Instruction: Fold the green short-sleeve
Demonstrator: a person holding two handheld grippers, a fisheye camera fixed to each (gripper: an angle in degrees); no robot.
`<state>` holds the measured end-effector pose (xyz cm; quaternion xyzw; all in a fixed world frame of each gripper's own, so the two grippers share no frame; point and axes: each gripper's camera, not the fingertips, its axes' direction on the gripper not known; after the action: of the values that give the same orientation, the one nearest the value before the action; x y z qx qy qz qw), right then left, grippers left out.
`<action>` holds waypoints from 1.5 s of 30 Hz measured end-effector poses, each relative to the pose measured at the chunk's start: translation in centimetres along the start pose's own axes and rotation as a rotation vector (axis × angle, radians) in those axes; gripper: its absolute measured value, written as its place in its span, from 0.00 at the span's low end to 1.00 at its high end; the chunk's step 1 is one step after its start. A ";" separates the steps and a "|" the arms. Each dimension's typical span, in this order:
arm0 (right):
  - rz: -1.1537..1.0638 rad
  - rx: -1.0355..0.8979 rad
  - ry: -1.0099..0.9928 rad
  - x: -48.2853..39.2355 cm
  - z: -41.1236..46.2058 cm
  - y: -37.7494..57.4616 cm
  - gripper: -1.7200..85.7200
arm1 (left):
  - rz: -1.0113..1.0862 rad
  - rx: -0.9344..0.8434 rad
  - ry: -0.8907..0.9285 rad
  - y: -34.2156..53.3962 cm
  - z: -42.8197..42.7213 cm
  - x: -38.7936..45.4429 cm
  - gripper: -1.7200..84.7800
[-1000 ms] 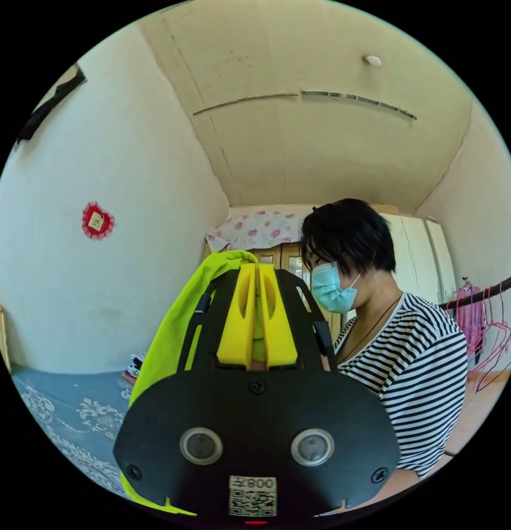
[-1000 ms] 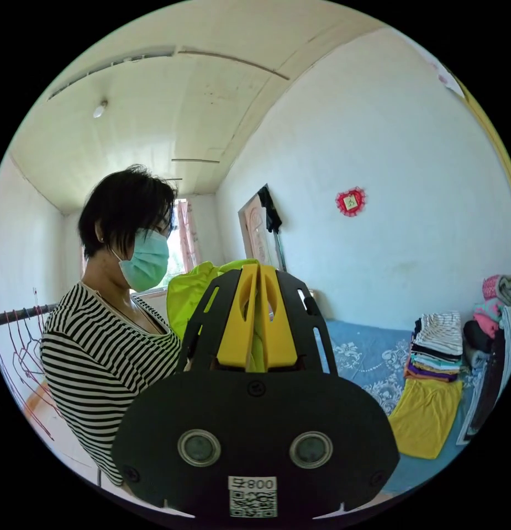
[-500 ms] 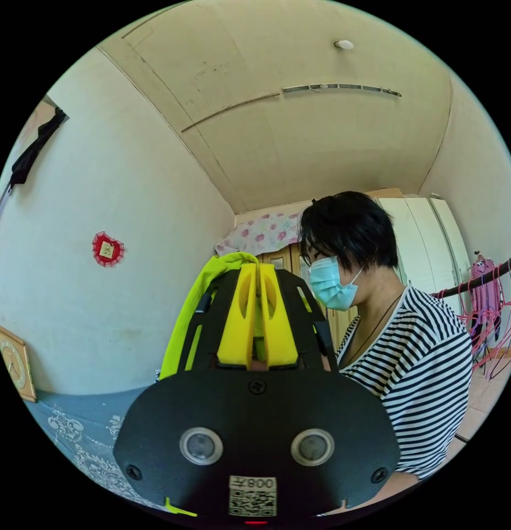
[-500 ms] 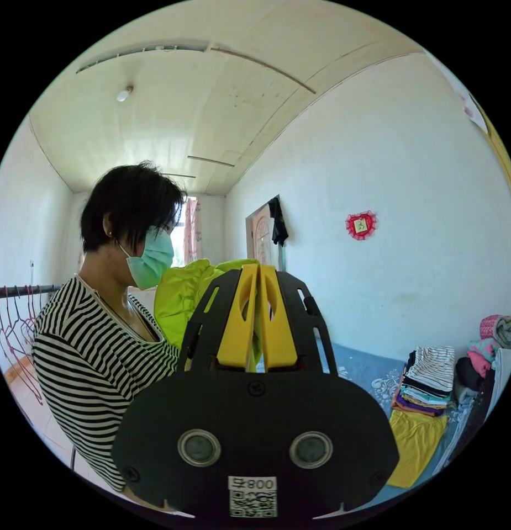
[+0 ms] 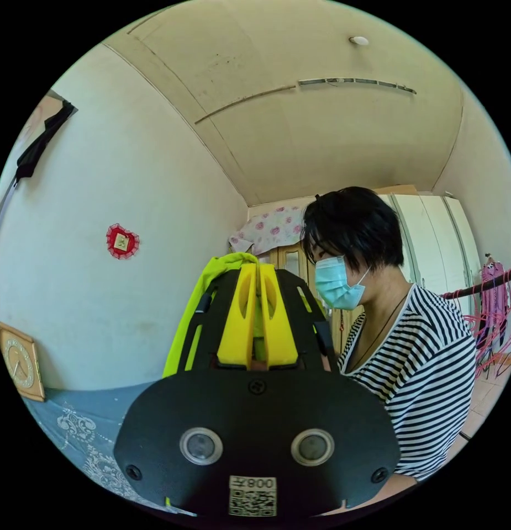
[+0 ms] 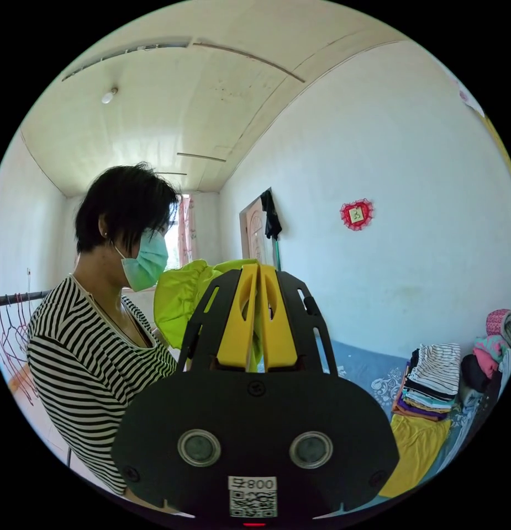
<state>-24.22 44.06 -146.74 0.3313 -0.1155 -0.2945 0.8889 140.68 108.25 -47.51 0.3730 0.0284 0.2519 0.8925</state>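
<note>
Clamping the green short-sleeve point(image 6: 180, 301), both claws face a person point(image 5: 415, 364); folded clothes point(image 6: 432, 375) lie beyond.

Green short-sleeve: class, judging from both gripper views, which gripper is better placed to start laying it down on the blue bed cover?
Probably neither alone. The left gripper and right gripper each pinch the green short-sleeve, held up above the blue bed cover; both should lower together.

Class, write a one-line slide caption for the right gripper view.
Right gripper shut on the green short-sleeve, held up beside a person in a striped top; folded clothes stack on the bed.
</note>
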 end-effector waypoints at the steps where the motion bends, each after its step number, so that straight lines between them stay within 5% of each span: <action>1: 0.007 -0.008 0.010 0.3 2.1 0.0 0.02 | -0.002 -0.010 -0.007 0.6 0.9 -1.1 0.03; 15: 0.210 -0.259 0.162 14.2 36.7 2.5 0.02 | -0.237 -0.279 -0.286 13.5 17.9 -26.5 0.03; 26: 0.677 -0.667 0.366 33.0 70.6 19.3 0.02 | -0.815 -0.633 -0.633 42.9 31.8 -54.3 0.10; 32: 0.787 -0.812 0.447 31.8 79.2 27.8 0.02 | -0.967 -0.684 -0.629 55.1 32.0 -54.2 0.11; 45: 0.905 -0.972 0.290 0.9 77.5 32.9 0.04 | -1.305 -0.659 -0.723 68.5 26.8 -34.2 0.12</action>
<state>-39.86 23.10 -66.71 -0.1507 0.0229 0.1357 0.9790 87.91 115.42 13.71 0.0577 -0.1254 -0.4591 0.8776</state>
